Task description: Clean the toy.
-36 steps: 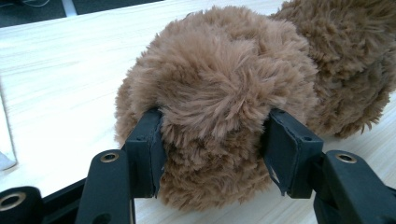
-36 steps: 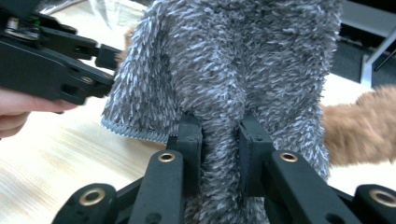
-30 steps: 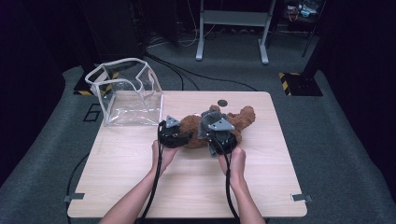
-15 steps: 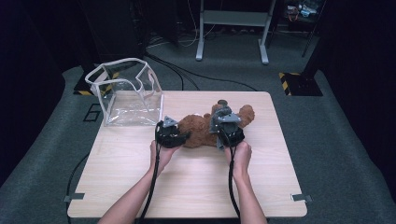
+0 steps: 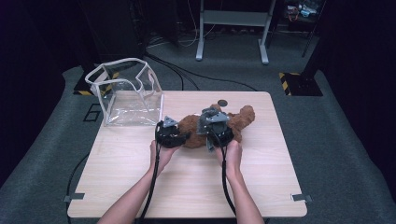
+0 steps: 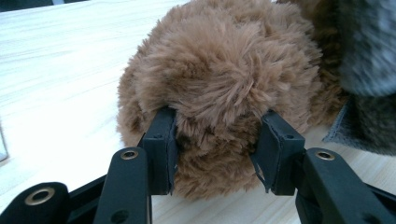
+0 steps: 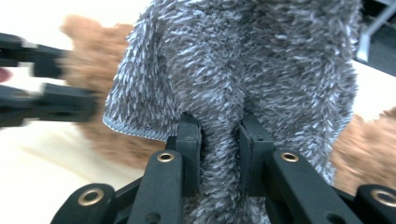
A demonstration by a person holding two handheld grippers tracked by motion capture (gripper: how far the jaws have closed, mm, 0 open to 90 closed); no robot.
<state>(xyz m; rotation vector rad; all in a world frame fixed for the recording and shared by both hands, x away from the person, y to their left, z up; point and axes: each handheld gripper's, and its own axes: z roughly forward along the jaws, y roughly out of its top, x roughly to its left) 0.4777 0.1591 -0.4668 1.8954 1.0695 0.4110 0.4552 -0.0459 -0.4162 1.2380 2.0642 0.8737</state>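
A brown plush bear lies on the wooden table, with a grey fuzzy cloth over its middle. My left gripper reaches in from the bear's left end. Its jaws have just been closing, and their pads now press into a round brown limb between them. My right gripper is above the bear's middle, and in the right gripper view it is shut on a pinched fold of the grey cloth. In that view the left gripper's jaws show blurred at the left.
A clear plastic bag with white trim stands open at the table's back left corner. A small dark disc lies behind the bear. Cables trail from both grippers toward the table's front edge. Bare wood stretches in front of the hands.
The left jaws have closed in on the bear's limb. The right gripper has shifted only slightly over the bear, still gripping the grey cloth.
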